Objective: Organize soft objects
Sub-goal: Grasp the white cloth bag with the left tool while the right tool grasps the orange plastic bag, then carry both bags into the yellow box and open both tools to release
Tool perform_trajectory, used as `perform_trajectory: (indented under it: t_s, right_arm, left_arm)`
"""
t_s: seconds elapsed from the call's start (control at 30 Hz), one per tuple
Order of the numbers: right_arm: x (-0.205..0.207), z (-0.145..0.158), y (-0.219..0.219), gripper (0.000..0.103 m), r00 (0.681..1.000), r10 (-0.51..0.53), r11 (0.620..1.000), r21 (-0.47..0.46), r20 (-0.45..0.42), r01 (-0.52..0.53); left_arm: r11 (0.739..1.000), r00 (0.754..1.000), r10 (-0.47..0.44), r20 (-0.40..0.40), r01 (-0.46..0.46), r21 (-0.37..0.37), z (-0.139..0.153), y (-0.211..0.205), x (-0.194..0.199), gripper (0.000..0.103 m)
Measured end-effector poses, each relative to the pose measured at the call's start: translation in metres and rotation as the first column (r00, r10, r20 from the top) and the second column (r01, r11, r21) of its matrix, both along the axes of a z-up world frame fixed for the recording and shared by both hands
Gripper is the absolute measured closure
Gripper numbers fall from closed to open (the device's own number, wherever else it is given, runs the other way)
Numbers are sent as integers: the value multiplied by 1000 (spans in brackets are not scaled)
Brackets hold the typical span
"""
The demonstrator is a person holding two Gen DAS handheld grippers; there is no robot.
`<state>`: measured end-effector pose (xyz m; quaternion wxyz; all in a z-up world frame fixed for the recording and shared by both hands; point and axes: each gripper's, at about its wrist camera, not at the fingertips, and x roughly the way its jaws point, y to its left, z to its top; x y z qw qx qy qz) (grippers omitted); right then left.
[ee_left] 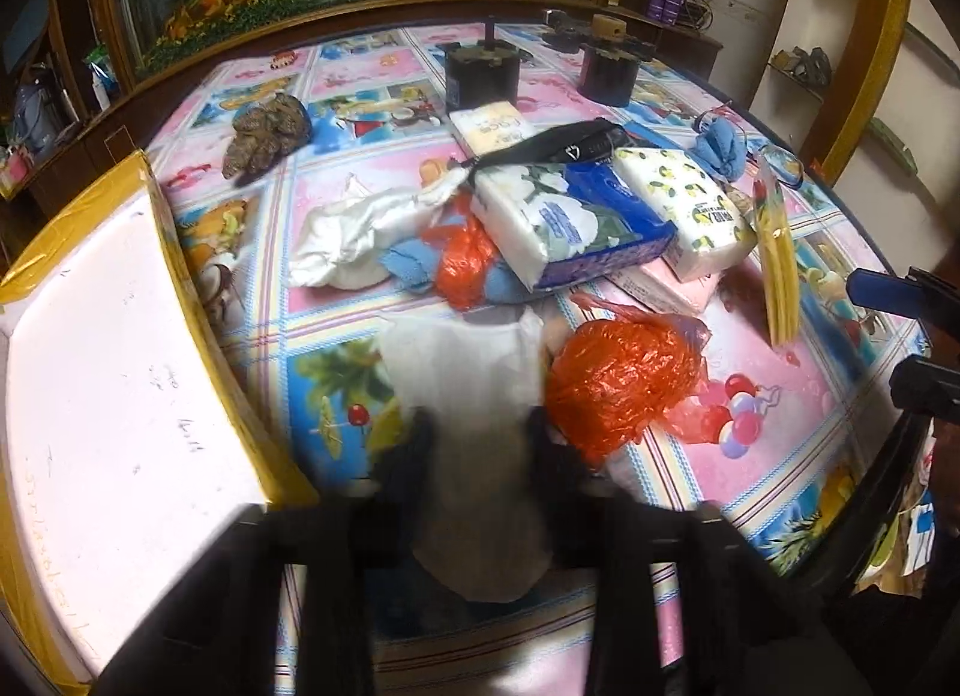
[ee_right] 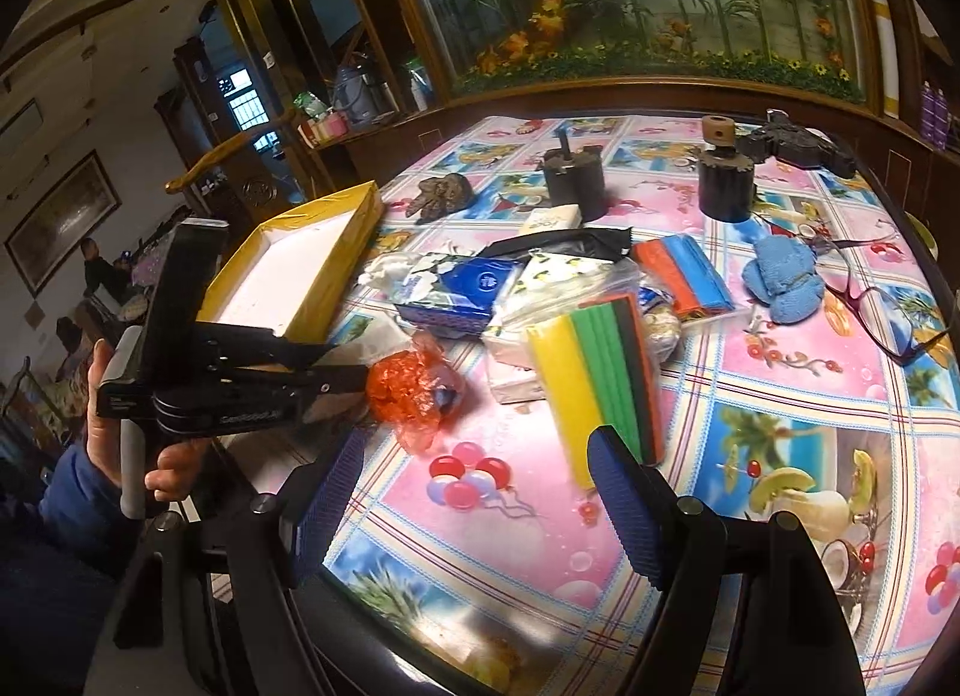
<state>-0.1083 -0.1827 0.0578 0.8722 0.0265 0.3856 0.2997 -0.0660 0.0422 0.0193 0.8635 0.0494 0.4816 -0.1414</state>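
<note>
A person's left gripper (ee_left: 480, 438) is pinching a pale grey cloth (ee_left: 462, 372) at the near edge of a table (ee_right: 780, 396) covered in a bright cartoon-print sheet, its two dark fingers drawn together on the fabric. The cloth is bunching up between them and spreading onto the table ahead. Just at the cloth's three o'clock, a crumpled orange plastic bag (ee_left: 618, 384) is sitting on the sheet, touching the cloth's edge.

From the right wrist view, the left gripper (ee_right: 354, 390) is reaching in from nine o'clock, gripped by a hand (ee_right: 120, 444) in a blue sleeve, its tips beside the same orange bag (ee_right: 414, 384). The right gripper (ee_right: 480, 504) is hovering over the table with its blue-padded fingers (ee_right: 630, 510) standing well apart and nothing between them.

At twelve o'clock from the left gripper, a heap of soft goods is piling across the table's middle: a blue-and-white tissue pack (ee_left: 570, 222), a lemon-print tissue pack (ee_left: 690, 210), a white cloth (ee_left: 360, 234) and a second orange bag (ee_left: 462, 258). A yellow-rimmed white tray (ee_left: 108, 384) is lying at nine o'clock. A blue towel bundle (ee_right: 780, 282) is resting at two o'clock, touching a pair of glasses (ee_right: 888, 312).
</note>
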Motion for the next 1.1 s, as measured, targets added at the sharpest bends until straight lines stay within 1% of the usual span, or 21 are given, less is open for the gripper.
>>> perform_trajectory:
  t_s: [0.13, 0.2, 0.33, 0.37, 0.43, 0.5, 0.6, 0.7, 0.73, 0.77, 0.83, 0.9, 1.1]
  right_arm:
    - [0, 5, 18, 22, 999, 48, 998, -34, 19, -48]
    - [2, 5, 31, 22, 997, 80, 995, -53, 18, -79]
    - [11, -1, 61, 23, 989, 147, 984, -104, 14, -144]
    - [15, -3, 69, 25, 987, 162, 980, -121, 14, -159]
    - [26, -9, 81, 25, 983, 181, 973, -151, 10, -177]
    - [40, -16, 90, 27, 985, 173, 968, -185, 1, -170]
    - [59, -28, 95, 29, 982, 183, 962, -200, -43, -188]
    - [67, -42, 101, 39, 976, 201, 952, -218, -80, -214]
    - [67, -45, 103, 50, 975, 201, 950, -224, -92, -217]
    - [66, -47, 104, 54, 974, 202, 949, -225, -101, -220]
    - [60, -45, 105, 58, 977, 196, 946, -245, -84, -211]
    - [55, -40, 103, 60, 979, 187, 952, -231, -78, -200]
    - [39, -16, 103, 60, 982, 187, 961, -204, -24, -188]
  left_arm:
    - [1000, 999, 23, 34, -23, 1, 6, 4, -5, 88]
    - [999, 998, 25, 56, -23, -30, 15, 10, -10, 88]
    - [997, 993, 54, 102, -48, -52, 32, 23, -18, 88]
    - [997, 992, 61, 107, -55, -58, 34, 27, -19, 88]
    - [995, 990, 79, 116, -71, -69, 39, 34, -21, 88]
    - [993, 987, 100, 126, -91, -76, 42, 42, -23, 88]
    - [989, 982, 125, 138, -114, -91, 45, 53, -27, 88]
    - [986, 979, 145, 141, -131, -103, 47, 64, -29, 88]
    - [985, 979, 150, 140, -135, -110, 47, 67, -29, 88]
    - [984, 978, 154, 140, -138, -113, 47, 70, -30, 88]
    - [983, 977, 159, 143, -142, -118, 47, 73, -31, 88]
    - [981, 976, 164, 143, -146, -128, 47, 77, -30, 87]
    - [977, 972, 178, 155, -157, -141, 50, 82, -31, 87]
